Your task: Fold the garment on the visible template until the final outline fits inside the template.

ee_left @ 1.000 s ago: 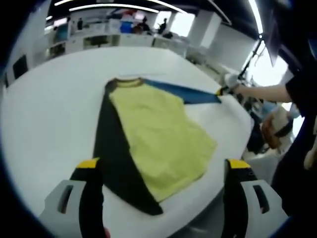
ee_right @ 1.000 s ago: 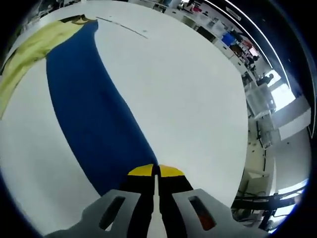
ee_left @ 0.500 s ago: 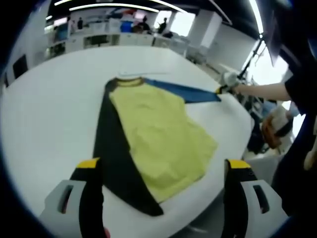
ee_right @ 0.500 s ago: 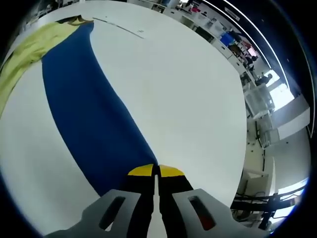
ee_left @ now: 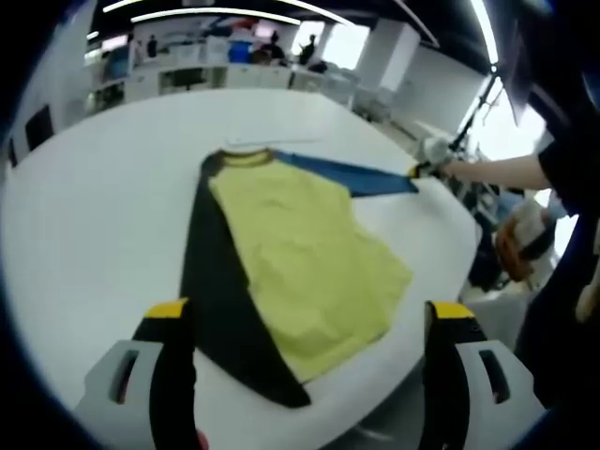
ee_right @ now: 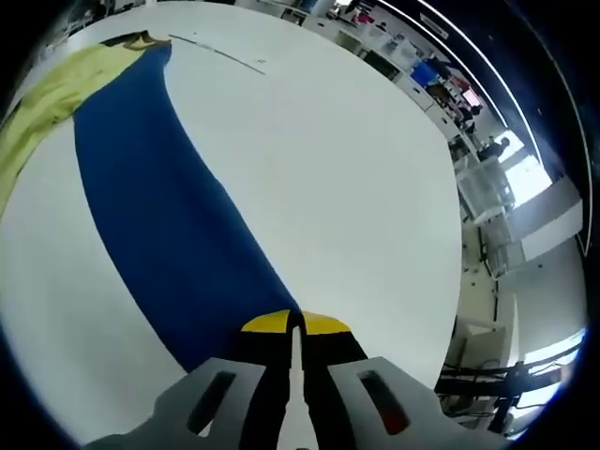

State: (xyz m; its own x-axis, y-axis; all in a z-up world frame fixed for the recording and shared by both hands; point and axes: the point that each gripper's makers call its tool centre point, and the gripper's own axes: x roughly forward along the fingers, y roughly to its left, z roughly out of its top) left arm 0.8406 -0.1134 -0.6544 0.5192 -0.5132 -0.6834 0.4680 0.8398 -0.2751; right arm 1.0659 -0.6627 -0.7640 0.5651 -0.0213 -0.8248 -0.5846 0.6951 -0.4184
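One shirt [ee_left: 300, 262] lies flat on the white desk [ee_left: 84, 234], near the desk's edge at 4 o'clock in the left gripper view. Its body is pale yellow, soft and lightly creased, roughly a rectangle running from a dark collar [ee_left: 242, 157] at 12 o'clock down to a hem at 5 o'clock. A black sleeve [ee_left: 220, 300] lies along the body's 9 o'clock side, tapering to a point at 6 o'clock. A blue sleeve [ee_left: 352, 174] stretches away toward 2 o'clock, pulled out straight and narrowing to its cuff.

Right tool [ee_left: 419, 171] is clenched on that cuff; in the right gripper view its yellow-tipped jaws [ee_right: 295, 323] are pressed together with the blue fabric [ee_right: 159, 206] running out from between them toward 11 o'clock, smooth and matte, meeting the yellow body [ee_right: 42, 103] at the far end. Left tool [ee_left: 309, 314] is released, its jaws standing wide apart above the hem, touching nothing.

A faint thin line [ee_right: 216, 53] crosses the desk beyond the collar. A person in dark clothing [ee_left: 562, 187] stands at 3 o'clock beside the desk. Shelving and other desks [ee_left: 216, 66] stand in the background, well apart.
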